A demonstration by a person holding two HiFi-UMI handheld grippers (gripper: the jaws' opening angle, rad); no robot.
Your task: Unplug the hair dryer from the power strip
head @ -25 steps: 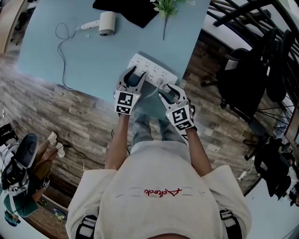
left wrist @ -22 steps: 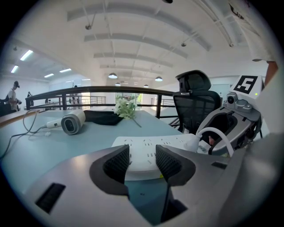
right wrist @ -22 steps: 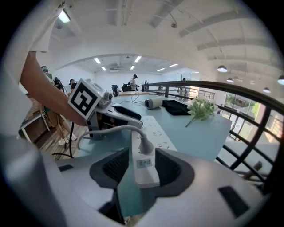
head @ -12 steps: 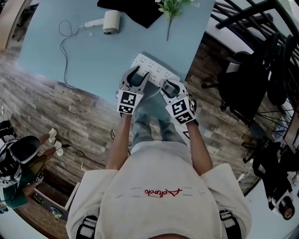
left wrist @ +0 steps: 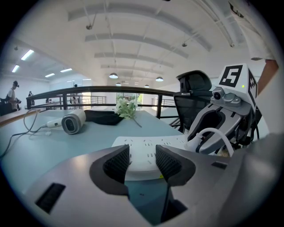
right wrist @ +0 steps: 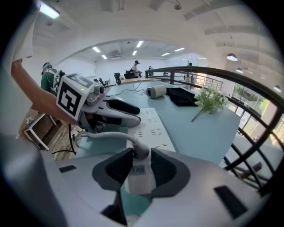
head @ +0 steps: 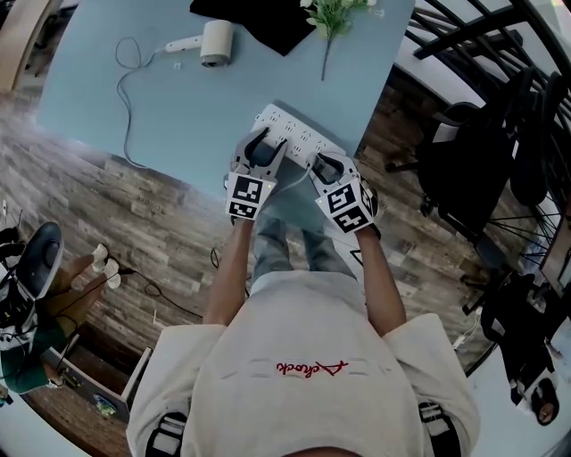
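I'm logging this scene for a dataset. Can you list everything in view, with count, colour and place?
table: 1, light blue, centre
power strip: 1, white, table's near edge
plug: 1, white, in the strip's right end
hair dryer: 1, white, table's far side
cord: 1, white, from dryer off the table's left edge
cloth: 1, black, far edge
flower sprig: 1, green and white, beside the cloth
chair: 1, black, right of table
floor: brown wood look
bystander: 1, green top, lower left
left tongs: 1, grey, open at the strip's left end
right tongs: 1, grey, closing on the plug
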